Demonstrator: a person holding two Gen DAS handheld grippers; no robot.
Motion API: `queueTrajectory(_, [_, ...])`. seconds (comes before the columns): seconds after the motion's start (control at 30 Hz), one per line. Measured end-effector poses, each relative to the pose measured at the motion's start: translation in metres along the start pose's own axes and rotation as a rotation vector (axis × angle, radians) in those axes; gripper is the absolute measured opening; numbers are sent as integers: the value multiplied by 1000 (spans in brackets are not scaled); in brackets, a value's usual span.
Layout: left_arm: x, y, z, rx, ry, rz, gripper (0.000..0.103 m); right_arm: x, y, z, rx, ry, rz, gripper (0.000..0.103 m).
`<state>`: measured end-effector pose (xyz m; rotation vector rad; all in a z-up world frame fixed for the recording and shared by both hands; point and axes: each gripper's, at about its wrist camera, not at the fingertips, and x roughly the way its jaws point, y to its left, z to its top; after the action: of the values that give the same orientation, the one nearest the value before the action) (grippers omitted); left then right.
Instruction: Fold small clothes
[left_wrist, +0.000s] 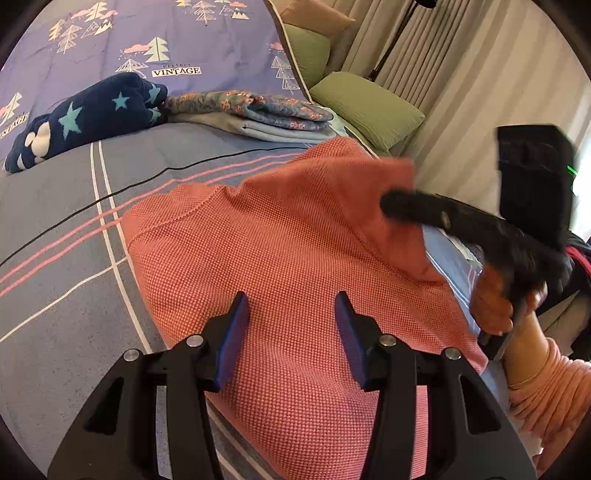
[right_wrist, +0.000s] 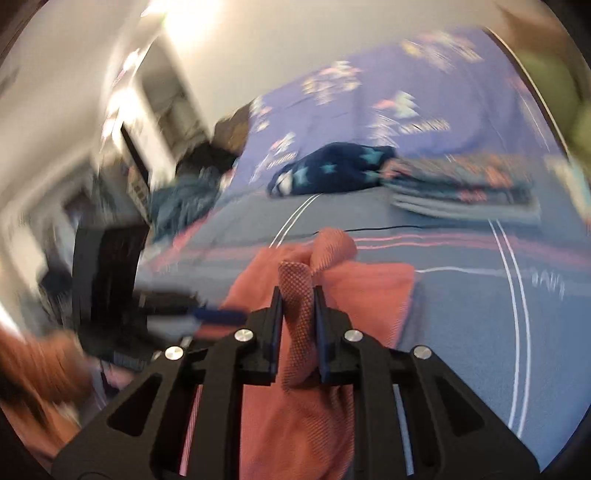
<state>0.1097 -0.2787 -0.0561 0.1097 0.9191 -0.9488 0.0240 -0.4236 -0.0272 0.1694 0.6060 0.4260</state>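
Bedroom w/ beige curtains; grey striped bedsheet (left_wrist: 66, 236) carries everything. Coral knit garment (left_wrist: 288, 266) lies near the bed's right edge, mid-fold. Right gripper (right_wrist: 297, 295) is clenched on a bunched corner of it, lifted off the sheet. Left gripper (left_wrist: 291, 306) hovers over the garment's near part, jaws apart, gripping nothing. Toward the far side: navy star-print garment (left_wrist: 92, 118) beside folded floral clothes (left_wrist: 266, 110). Next, probably: carry the raised corner across, lay it flat, left steadying the fabric.
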Motion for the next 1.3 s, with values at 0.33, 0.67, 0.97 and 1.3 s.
queueTrajectory(0.33, [-2, 7, -1, -31, -14, -31, 49, 12, -47, 10, 121, -58, -491, 25])
queueTrajectory(0.67, [-27, 7, 2, -66, -55, 12, 49, -39, -56, -28, 341, -44, -349, 24])
queueTrajectory(0.97, [-90, -6, -52, -70, -114, 77, 54, -87, 25, -65, 307, -59, -237, 30])
queueTrajectory(1.3, [-118, -23, -125, -84, -42, 81, 56, -77, 117, -118, 217, 7, 1, 35])
